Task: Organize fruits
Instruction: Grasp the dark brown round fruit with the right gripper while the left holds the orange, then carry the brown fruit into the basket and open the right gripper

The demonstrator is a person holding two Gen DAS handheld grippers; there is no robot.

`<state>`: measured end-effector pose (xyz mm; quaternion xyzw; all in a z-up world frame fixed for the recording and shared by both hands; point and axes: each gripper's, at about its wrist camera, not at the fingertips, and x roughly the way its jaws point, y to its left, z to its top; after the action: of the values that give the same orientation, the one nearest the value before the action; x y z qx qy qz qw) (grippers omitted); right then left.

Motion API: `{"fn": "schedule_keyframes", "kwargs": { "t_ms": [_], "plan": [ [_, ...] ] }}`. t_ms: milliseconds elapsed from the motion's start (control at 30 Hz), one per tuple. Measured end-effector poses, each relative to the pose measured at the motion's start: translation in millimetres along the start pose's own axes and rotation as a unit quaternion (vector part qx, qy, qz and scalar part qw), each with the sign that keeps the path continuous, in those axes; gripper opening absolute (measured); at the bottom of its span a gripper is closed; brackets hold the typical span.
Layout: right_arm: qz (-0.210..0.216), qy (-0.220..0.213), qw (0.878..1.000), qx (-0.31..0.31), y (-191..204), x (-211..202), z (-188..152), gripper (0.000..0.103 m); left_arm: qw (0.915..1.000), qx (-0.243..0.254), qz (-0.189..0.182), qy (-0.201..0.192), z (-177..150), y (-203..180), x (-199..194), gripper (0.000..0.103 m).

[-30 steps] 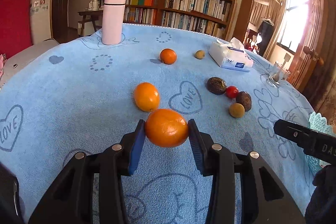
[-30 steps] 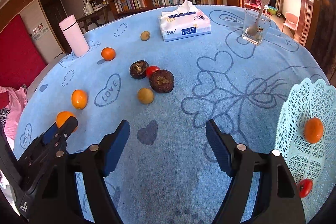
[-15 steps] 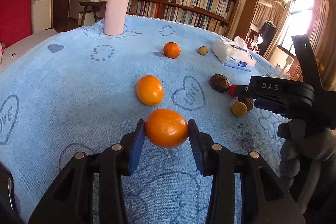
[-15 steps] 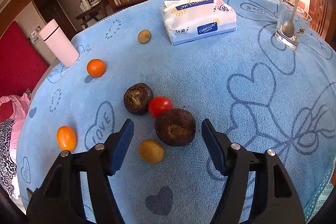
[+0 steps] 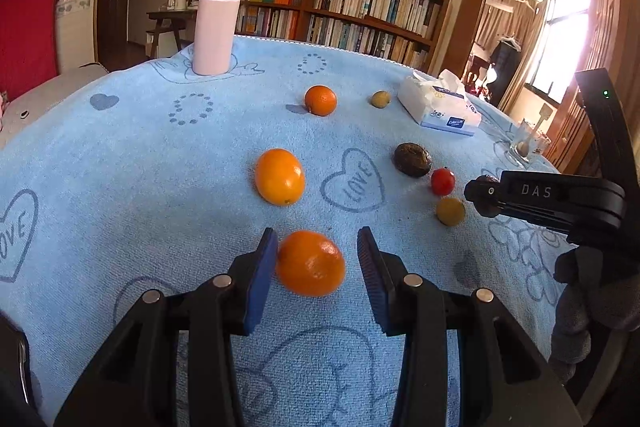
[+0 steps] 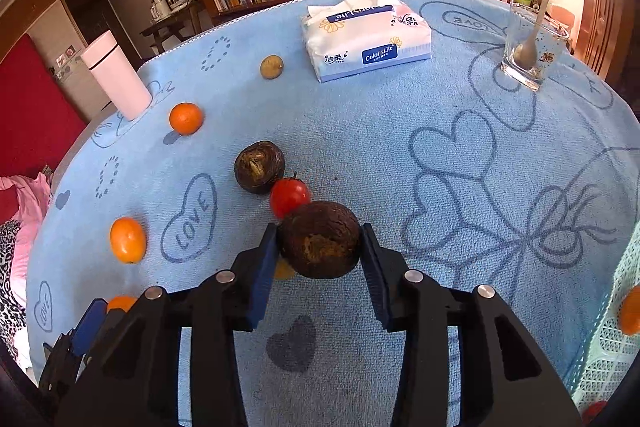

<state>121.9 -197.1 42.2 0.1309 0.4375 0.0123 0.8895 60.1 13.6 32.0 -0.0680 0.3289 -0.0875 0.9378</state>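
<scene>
In the left wrist view my left gripper [image 5: 318, 259] is open, its jaws wider than the orange [image 5: 311, 263] that lies between them on the blue cloth, touching only the left pad. Two more oranges [image 5: 279, 176] [image 5: 320, 100] lie ahead. In the right wrist view my right gripper [image 6: 319, 247] has both pads against a dark brown round fruit [image 6: 319, 245]. A red tomato [image 6: 289, 197], a second brown fruit [image 6: 259, 167] and a small yellow fruit [image 6: 285, 270] lie close by. A mint mesh basket [image 6: 608, 347] at the right edge holds an orange [image 6: 631, 310].
A pink flask [image 5: 215, 26] stands at the far left of the table. A tissue pack [image 6: 366, 35] and a glass with a spoon [image 6: 528, 47] stand at the far side. Another small yellow fruit [image 6: 272, 67] lies near the tissue pack.
My left gripper has opened and the orange it held now rests on the cloth. My right gripper has moved forward and closed around the dark brown fruit.
</scene>
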Motion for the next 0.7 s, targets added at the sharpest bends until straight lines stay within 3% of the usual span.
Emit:
{"fn": "schedule_keyframes", "kwargs": {
  "t_ms": [267, 400, 667, 700],
  "plan": [
    [-0.007, -0.049, 0.999, 0.018, -16, -64, -21, 0.042, 1.0, -0.001, 0.0, 0.004, 0, -1, 1, 0.043],
    [-0.023, -0.069, 0.996, 0.042, -37, -95, -37, 0.042, 0.9998, 0.001, -0.004, 0.019, 0, 0, 7, 0.051],
    [-0.074, -0.109, 0.987, 0.09, -83, -145, -65, 0.042, 0.998, -0.018, -0.025, 0.055, 0, 8, 18, 0.05],
    [-0.081, -0.113, 0.986, 0.097, -88, -150, -69, 0.042, 0.9975, -0.021, -0.03, 0.059, 0, 9, 20, 0.046]
  ]
}}
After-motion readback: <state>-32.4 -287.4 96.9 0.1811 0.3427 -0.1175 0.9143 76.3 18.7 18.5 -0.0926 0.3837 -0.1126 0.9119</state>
